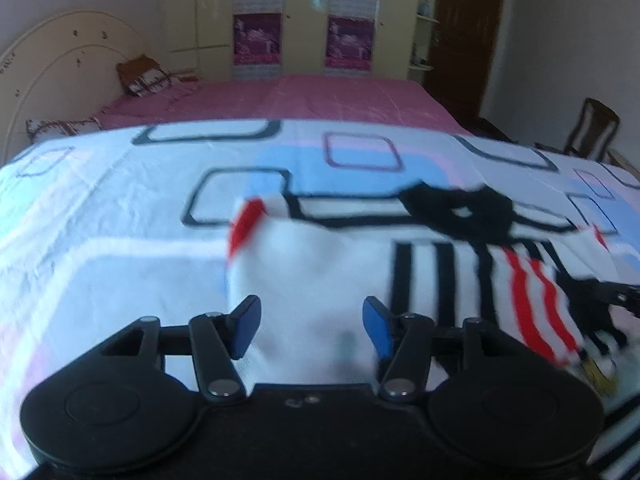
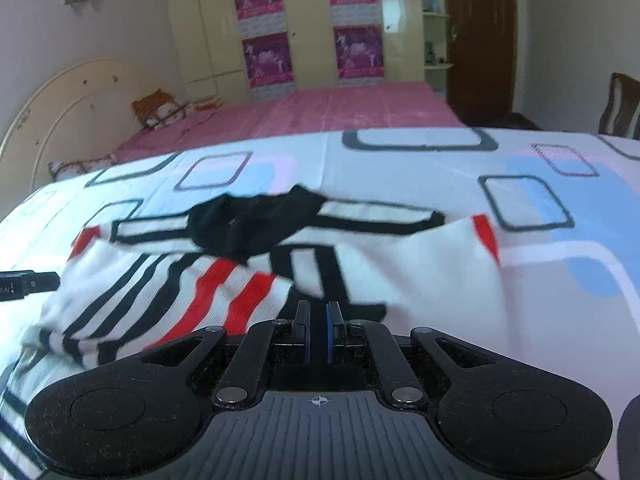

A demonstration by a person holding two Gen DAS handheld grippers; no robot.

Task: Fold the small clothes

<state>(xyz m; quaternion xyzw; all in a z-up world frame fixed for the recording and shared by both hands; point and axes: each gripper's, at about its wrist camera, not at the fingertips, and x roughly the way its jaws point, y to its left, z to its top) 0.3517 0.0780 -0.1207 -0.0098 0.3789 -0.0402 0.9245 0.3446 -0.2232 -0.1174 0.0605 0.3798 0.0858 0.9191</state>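
- Bed under a pink cover fills the far half of both views, with a cream arched headboard at its left end and patterned pillows lying against that end.
- Nearer the cameras a white sheet printed with black, purple and pale blue rounded squares is spread flat; it carries the clothing.
- Behind the bed stands a tall cream wardrobe with four pink-and-purple posters on its doors; beside it are open shelves holding small items too blurred to name, then a dark brown door.
- A dark wooden chair stands at the right edge.
- On the sheet lies the small white garment with black and red stripes, red cuffs and a black collar. It is spread out with the collar at the far side; its striped part is bunched and turned over onto the white body.
- The left gripper hangs over the plain white part of the garment, its blue-padded fingers apart with nothing pinched between them.
- The right gripper has its fingers pressed together at the garment's near edge, just beside the bunched stripes; whether cloth is caught between them I cannot tell.
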